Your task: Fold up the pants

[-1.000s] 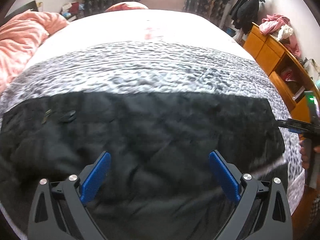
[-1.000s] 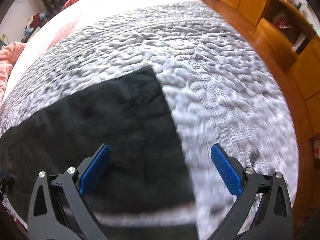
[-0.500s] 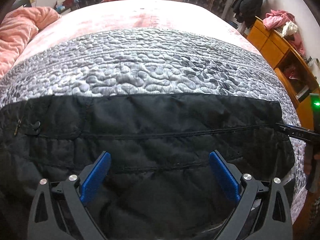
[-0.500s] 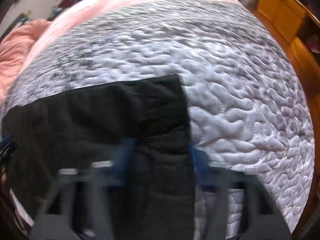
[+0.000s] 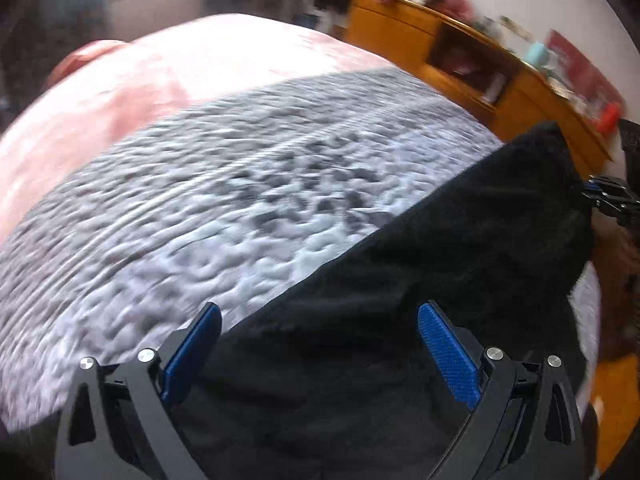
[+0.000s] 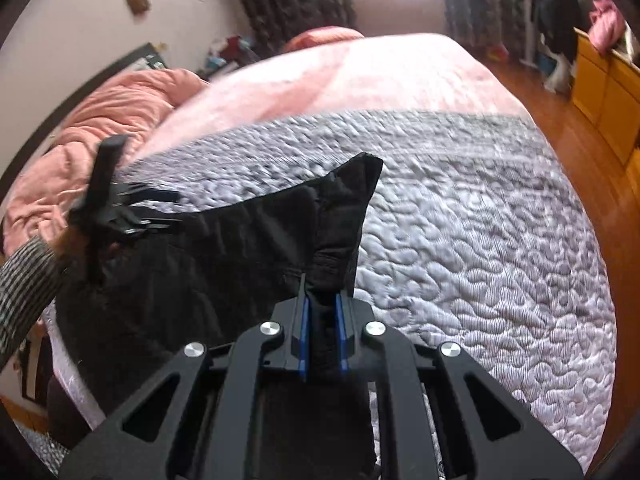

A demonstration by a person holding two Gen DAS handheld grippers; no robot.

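Left hand-held gripper [image 5: 318, 344]: fingers spread wide, blue pads apart, nothing clamped between them.
Right hand-held gripper [image 6: 322, 334]: fingers drawn close together, pads pinching a fold of black cloth.
Left forearm [image 6: 24, 280]: striped sleeve, reaching in from the left, near the bed's left edge.

A home bedroom: quilted bed [image 6: 480, 240]; curtains [image 6: 296, 4]; wooden dresser [image 6: 608, 80].

No text, label, brand, number or sign can be read in either view.
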